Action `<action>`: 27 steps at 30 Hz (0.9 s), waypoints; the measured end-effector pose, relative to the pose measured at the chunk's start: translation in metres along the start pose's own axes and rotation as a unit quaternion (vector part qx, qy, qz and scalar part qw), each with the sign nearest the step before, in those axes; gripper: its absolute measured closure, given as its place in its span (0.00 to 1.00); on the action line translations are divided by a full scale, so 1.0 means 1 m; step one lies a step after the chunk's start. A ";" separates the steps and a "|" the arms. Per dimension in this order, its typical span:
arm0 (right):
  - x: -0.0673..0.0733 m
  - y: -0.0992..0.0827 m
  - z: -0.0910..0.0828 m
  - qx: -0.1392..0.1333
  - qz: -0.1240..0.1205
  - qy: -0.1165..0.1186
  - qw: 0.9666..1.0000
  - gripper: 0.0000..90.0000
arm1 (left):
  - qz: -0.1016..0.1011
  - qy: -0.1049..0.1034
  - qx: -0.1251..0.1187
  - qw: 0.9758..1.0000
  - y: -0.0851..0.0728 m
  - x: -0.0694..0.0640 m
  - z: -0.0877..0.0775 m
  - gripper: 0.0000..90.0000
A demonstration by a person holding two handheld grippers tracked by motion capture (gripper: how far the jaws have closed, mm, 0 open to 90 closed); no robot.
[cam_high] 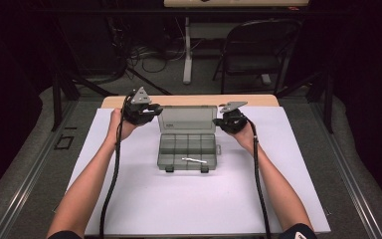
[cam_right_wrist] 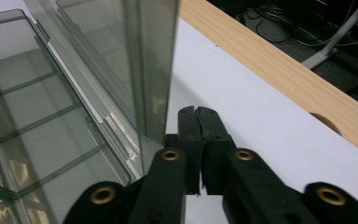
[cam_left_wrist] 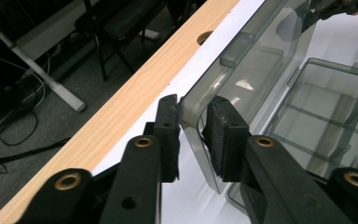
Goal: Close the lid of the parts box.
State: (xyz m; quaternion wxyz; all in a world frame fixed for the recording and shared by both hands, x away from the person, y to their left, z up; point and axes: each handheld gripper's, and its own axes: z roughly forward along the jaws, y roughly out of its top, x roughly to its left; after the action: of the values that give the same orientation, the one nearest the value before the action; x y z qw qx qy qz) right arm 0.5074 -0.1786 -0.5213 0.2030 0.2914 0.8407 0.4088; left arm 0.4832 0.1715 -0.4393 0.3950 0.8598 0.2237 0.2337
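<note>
Two grippers are working one clear plastic organizer box (cam_high: pixel 187 149) that sits mid-desk (cam_high: pixel 189 199) on the white sheet, a bit toward the far wooden edge. Looks like the job is either opening or shutting its lid (cam_high: pixel 187 119), and right now that lid stands roughly upright off the back of the tray, so I'd call it halfway whichever direction it's headed.

Left gripper (cam_high: pixel 146 113) is at the lid's left corner. In the left gripper view its jaws sit on either side of the lid's edge (cam_left_wrist: pixel 193 126), narrowed down around it. One pad seems to touch the plastic, the other looks just shy of it, though the see-through plastic makes that hard to read, so I wouldn't swear it's a real pinch yet.

Right gripper (cam_high: pixel 227 122) is at the lid's right corner. In the right gripper view its jaws (cam_right_wrist: pixel 199 140) are closed tight on each other with nothing between them, sitting just beside the lid's edge (cam_right_wrist: pixel 156 70), maybe bracing it from the side.

Inside the tray, the front compartment holds a small white and metal piece (cam_high: pixel 194 160), too small to identify. The two front latches (cam_high: pixel 170 169) are undone.

Still left: swing the lid fully down or back.
</note>
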 end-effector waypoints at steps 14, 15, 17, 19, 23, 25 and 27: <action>0.000 0.005 -0.031 0.031 0.000 -0.028 0.999 0.56 | 0.026 -0.014 -0.007 1.000 -0.006 -0.007 -0.010 0.87; 0.000 0.006 -0.033 0.035 -0.002 -0.029 0.999 0.52 | 0.026 -0.015 -0.008 1.000 -0.006 -0.007 -0.010 0.87; 0.003 0.009 -0.038 0.042 -0.006 -0.023 0.999 0.49 | 0.027 -0.017 -0.007 0.999 -0.007 -0.008 -0.011 0.87; 0.007 0.013 -0.043 0.040 -0.011 -0.019 0.999 0.48 | 0.027 -0.015 -0.005 0.999 -0.006 -0.009 -0.011 0.87; 0.018 0.026 -0.052 0.038 -0.027 -0.004 0.999 0.44 | 0.023 -0.021 -0.016 0.999 -0.010 -0.009 -0.012 0.87; 0.021 0.033 -0.052 0.048 -0.031 0.004 0.998 0.37 | 0.020 -0.028 -0.015 0.999 -0.011 -0.008 -0.012 0.87; 0.025 0.042 -0.052 0.043 -0.030 -0.002 0.999 0.26 | 0.023 -0.025 -0.014 0.999 -0.011 -0.010 -0.012 0.87</action>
State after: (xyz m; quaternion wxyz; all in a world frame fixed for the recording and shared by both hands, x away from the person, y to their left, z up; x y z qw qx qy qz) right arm 0.4723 -0.1711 -0.4596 0.2044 0.2752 0.8656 0.3649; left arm 0.4664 0.1795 -0.4432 0.4069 0.8647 0.1909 0.2241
